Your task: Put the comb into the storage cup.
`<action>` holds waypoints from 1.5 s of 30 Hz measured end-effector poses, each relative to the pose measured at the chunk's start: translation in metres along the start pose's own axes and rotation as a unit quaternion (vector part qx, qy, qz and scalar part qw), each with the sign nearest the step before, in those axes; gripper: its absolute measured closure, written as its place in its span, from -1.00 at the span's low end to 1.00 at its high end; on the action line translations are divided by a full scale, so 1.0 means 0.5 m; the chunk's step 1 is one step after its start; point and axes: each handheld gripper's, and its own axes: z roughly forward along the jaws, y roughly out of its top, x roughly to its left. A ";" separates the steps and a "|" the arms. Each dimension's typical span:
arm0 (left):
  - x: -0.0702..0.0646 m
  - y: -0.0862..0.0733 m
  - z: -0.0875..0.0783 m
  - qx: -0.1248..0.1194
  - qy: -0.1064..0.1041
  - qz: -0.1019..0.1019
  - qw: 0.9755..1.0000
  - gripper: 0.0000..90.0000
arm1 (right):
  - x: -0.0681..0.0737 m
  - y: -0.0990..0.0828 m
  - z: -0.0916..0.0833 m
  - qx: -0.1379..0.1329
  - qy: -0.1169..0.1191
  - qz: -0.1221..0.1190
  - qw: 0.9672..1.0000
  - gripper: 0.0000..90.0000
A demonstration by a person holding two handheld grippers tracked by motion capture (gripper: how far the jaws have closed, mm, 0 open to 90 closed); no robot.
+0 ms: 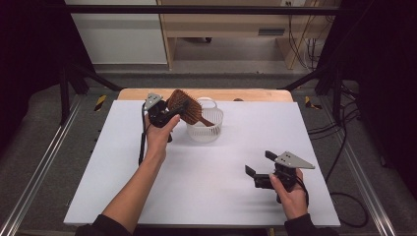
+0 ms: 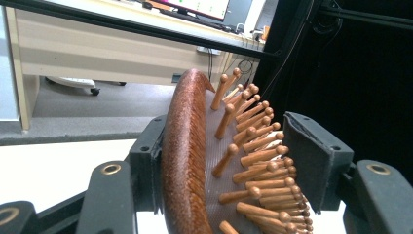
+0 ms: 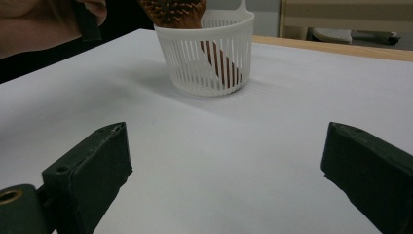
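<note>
High view: white table [image 1: 206, 182], grey floor [image 1: 44, 142], wooden desk [image 1: 221, 24].

— What do your two tools look like from above?

— Your left black two-jaw gripper [image 1: 169, 117] carries a grey three-cornered plate on top, and a thin black cable hangs from it beside your wrist. Your right black two-jaw gripper [image 1: 259, 170] wears the same grey plate, with small dark holes along it, and a black cable loops behind your right hand [image 1: 290, 189].

— And close up?

— In both gripper views, your jaws are blocky, matte black slabs with a small screw hole in each face. Brass-coloured ringed holes sit in the black arms behind them.

— What are you wearing?

— Dark sleeves [image 1: 105, 225], pushed up near your elbows.
</note>
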 end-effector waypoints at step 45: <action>-0.010 0.001 -0.005 -0.017 -0.002 0.028 0.999 -0.78 | -0.003 0.001 -0.005 -0.002 0.002 0.001 1.000 -0.90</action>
